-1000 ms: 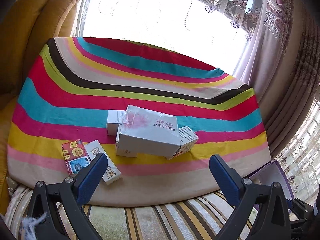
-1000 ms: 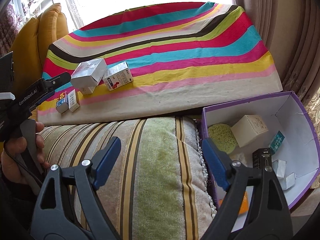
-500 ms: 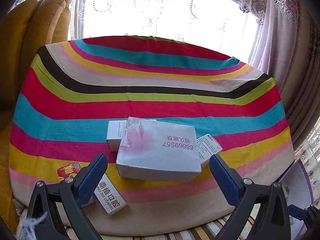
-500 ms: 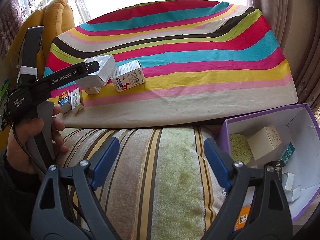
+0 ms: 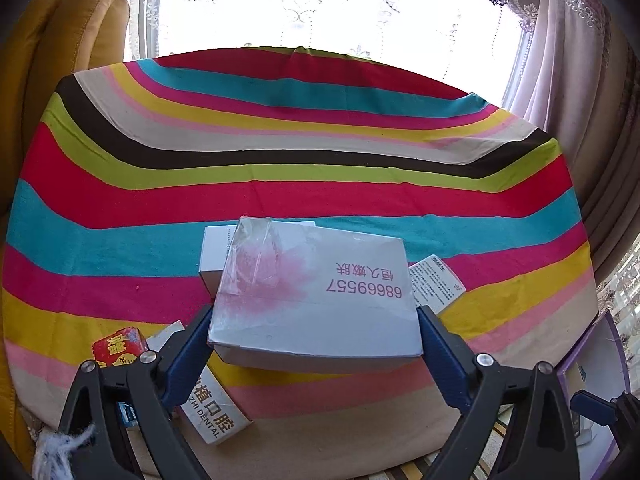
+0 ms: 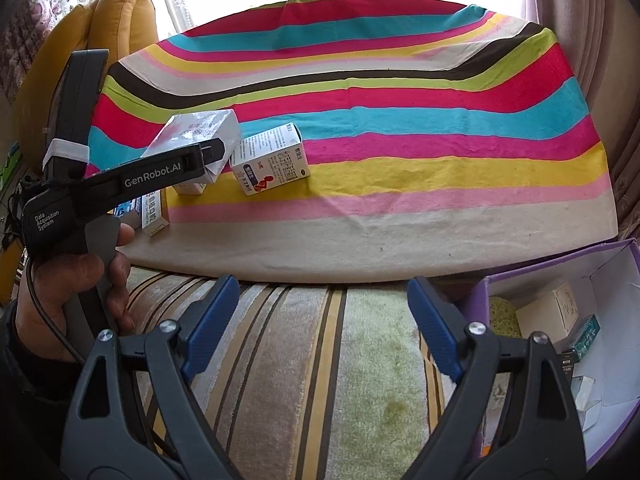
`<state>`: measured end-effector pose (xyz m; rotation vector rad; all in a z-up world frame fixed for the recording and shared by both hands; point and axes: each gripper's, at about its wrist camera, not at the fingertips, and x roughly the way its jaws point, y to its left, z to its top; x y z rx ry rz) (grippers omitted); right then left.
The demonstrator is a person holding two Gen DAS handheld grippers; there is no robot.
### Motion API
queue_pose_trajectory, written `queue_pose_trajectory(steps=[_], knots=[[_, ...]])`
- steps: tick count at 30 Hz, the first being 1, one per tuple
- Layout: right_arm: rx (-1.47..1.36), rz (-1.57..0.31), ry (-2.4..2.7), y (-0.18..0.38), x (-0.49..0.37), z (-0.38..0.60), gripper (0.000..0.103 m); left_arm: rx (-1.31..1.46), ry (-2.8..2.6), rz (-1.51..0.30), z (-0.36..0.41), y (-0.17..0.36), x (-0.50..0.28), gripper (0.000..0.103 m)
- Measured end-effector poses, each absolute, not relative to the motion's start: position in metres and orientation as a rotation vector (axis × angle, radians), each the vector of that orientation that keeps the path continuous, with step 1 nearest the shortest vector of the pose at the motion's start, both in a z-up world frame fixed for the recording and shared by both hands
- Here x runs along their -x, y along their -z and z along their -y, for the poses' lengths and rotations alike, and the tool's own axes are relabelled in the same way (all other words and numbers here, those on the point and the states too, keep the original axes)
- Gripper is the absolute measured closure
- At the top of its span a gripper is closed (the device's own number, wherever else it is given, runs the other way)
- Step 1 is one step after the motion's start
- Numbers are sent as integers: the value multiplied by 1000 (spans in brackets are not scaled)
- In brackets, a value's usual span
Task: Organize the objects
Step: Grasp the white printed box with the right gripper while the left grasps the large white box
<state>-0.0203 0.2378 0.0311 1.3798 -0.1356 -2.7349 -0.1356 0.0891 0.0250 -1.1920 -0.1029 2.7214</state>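
Left claw (image 5: 314,342) spread wide, blue fingers (image 5: 191,350) flanking the grey-white box (image 5: 312,292) on either side; contact not clear. Box sitting atop smaller cartons on the striped cloth (image 5: 280,132), printed digits facing up. Red packet (image 5: 119,346) and dental carton (image 5: 216,416) lying just beside, near the cloth's front edge. Right claw (image 6: 320,328) also gaping wide, empty, hovering over the striped cushion (image 6: 360,360). Purple bin (image 6: 600,320) at right, holding several small boxes.
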Motion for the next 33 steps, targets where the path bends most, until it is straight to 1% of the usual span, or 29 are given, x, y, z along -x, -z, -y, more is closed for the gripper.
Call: queue_pose_trajectory(steps=[9,15,21,33], knots=[[-1342,59,2711,-25,52,-220,15,1114,-2808,216,-68,-30,122,10],[-1266,-49,2673,-24,73,-199,15,1068,-2916,322,-44,-32,106,10],[-1227,-157,2631,-19,98,-183,15,1008,-2964,337,-41,-34,99,10],[-1237,-208,2612,-7,149,-172,14,992,-2974,358,-39,-30,101,10]])
